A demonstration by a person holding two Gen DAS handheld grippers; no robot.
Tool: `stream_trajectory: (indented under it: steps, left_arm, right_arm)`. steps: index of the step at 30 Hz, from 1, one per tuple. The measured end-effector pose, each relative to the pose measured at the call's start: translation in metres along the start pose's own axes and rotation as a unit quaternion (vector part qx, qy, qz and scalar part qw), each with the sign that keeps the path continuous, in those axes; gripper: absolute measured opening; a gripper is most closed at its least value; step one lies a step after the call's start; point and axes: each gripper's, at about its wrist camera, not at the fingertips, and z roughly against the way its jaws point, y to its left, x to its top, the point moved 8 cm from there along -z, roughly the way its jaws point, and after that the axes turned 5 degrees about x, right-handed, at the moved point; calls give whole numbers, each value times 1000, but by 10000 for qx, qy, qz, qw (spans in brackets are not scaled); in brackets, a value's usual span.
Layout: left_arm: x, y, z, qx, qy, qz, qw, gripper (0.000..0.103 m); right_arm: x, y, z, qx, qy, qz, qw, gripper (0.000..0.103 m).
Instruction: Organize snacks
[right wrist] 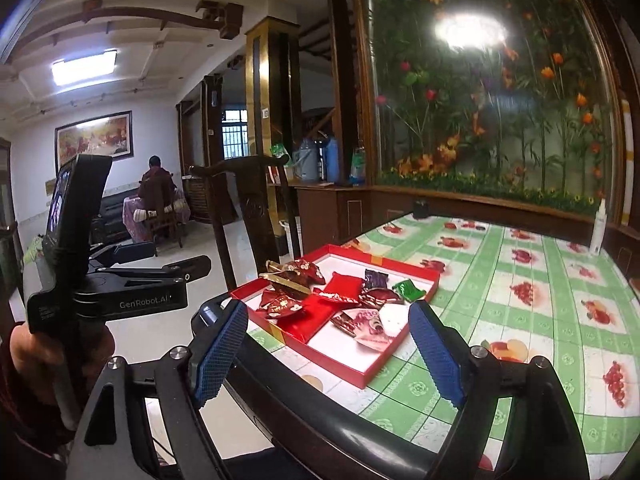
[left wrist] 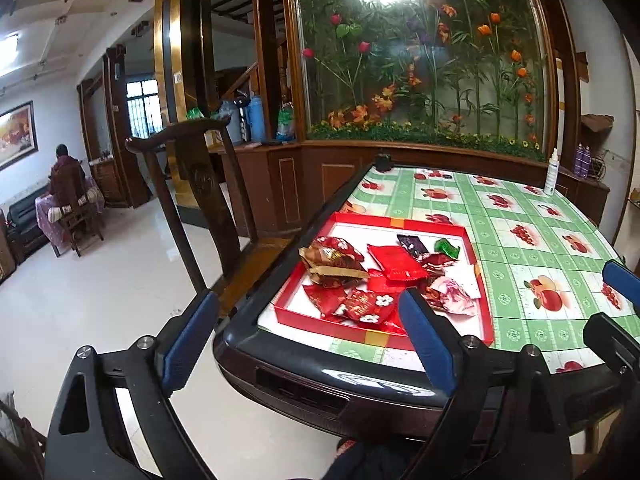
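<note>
At centre frame the shallow red cardboard tray (left wrist: 482, 280) holds crumpled foil snack packets (left wrist: 394, 268); both my fingers, left (left wrist: 308, 340) and right (right wrist: 328, 352), stand wide, empty. I should approach slowly, choosing one packet.

The table (left wrist: 532, 248) has a green and white cloth with fruit pictures. A red tray (left wrist: 486, 308) sits near the front left corner, with snack packets inside. A white spray bottle (left wrist: 551, 172) stands at the far right edge.

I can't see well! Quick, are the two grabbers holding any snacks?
Left gripper: open, holding nothing.
Right gripper: open, holding nothing.
</note>
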Motion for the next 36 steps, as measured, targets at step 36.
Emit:
stream_trajectory:
  steps: [36]
  left_arm:
    - [-4,-1,-3,182,-94,-35,9998,103]
  right_arm:
    - [-20,15,-20,-9,317,409,9987,84]
